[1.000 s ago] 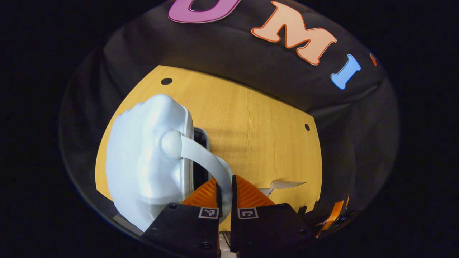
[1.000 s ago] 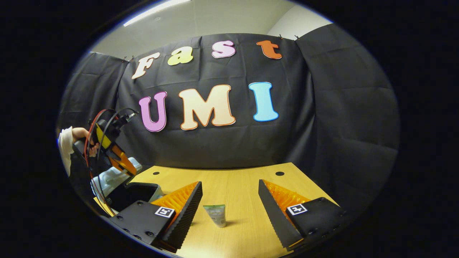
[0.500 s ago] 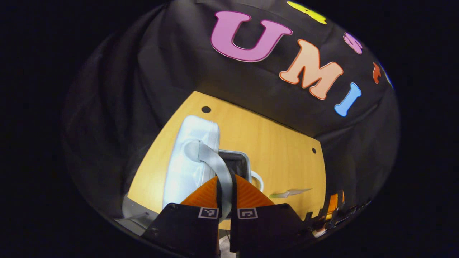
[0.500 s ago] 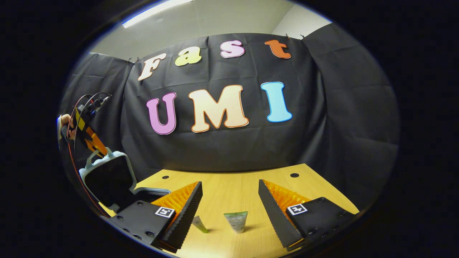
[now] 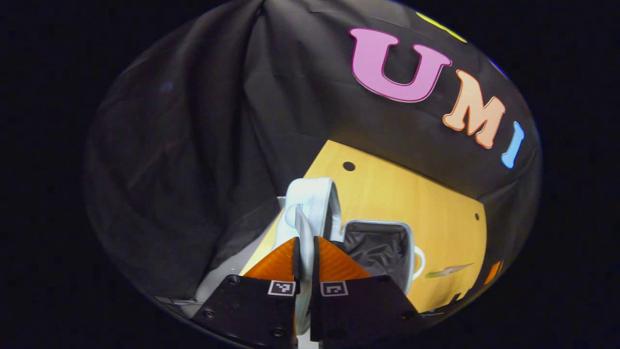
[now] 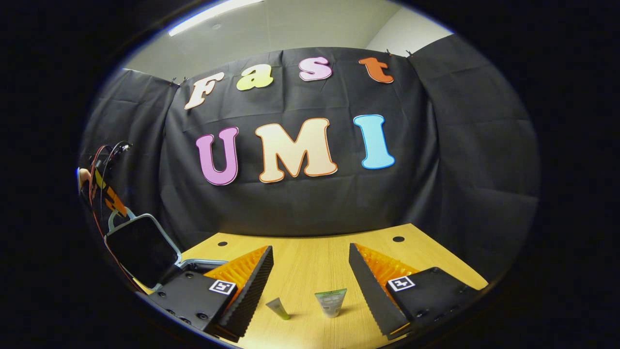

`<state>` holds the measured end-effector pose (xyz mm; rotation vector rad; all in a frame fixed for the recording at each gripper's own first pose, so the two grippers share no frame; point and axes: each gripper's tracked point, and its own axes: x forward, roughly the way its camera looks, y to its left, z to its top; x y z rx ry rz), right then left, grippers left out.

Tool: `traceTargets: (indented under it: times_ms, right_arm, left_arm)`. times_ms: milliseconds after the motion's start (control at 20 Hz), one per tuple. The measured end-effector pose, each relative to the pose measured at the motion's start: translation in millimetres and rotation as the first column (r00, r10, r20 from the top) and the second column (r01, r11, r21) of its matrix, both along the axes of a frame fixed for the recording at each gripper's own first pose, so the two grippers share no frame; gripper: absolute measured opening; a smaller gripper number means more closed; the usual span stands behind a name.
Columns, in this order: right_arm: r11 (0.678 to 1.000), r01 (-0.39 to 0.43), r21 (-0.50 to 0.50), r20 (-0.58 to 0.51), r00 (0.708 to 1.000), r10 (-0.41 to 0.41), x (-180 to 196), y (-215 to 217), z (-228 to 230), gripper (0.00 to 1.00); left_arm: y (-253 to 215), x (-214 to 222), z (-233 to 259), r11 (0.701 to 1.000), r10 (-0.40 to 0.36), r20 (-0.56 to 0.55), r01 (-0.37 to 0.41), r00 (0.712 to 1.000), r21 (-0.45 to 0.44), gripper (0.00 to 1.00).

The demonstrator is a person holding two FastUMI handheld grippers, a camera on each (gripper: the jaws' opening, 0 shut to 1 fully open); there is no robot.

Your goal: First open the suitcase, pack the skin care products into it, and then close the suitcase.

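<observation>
The left tool is clamped narrow on the pale handle of the suitcase lid, with both fingers pressed against the strap. In the left gripper view the lid is seen nearly edge-on, raised and tilted back, so its outer face is hard to make out and its lower end is hidden behind the fingers. Beside it the suitcase base lies open on the tabletop, its dark lining showing; the near corner is cut off by the tool body. Farther right a thin tube lies on the wood, too small and blurred to tell more.

The right gripper view looks across the tabletop from the other side and gives the lid's dark inner face with its pale rim, standing up at the far left. The left tool shows above it with cables and part of a hand at the picture's edge; its grip cannot be made out there. The base is mostly hidden behind the right tool's near finger. The right tool stands wide open and holds nothing. Between its fingers, apart from both, two tubes stand on their caps: a slim green one and a broader pale one, near each other but not touching.
</observation>
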<state>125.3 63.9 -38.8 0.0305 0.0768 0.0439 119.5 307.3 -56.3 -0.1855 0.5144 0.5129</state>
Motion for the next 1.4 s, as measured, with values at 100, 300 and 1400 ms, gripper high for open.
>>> traceTargets:
  times_ms: [100,300,1400]
  right_arm:
    - [1.000,0.015,-0.001,0.003,1.000,-0.015,-2,0,1,0.98]
    - [0.999,0.045,-0.009,-0.005,0.999,-0.045,-5,-2,0,0.98]
    - [0.998,0.035,-0.050,-0.030,0.999,-0.037,7,-9,-19,0.97]
  left_arm:
    - [34,-7,-21,0.994,0.072,-0.041,-0.069,0.997,0.082,0.05]
    - [81,-22,-76,0.974,0.168,-0.147,-0.141,0.975,0.176,0.04]
    - [9,-6,-90,0.997,0.043,-0.129,-0.035,0.991,0.062,0.88]
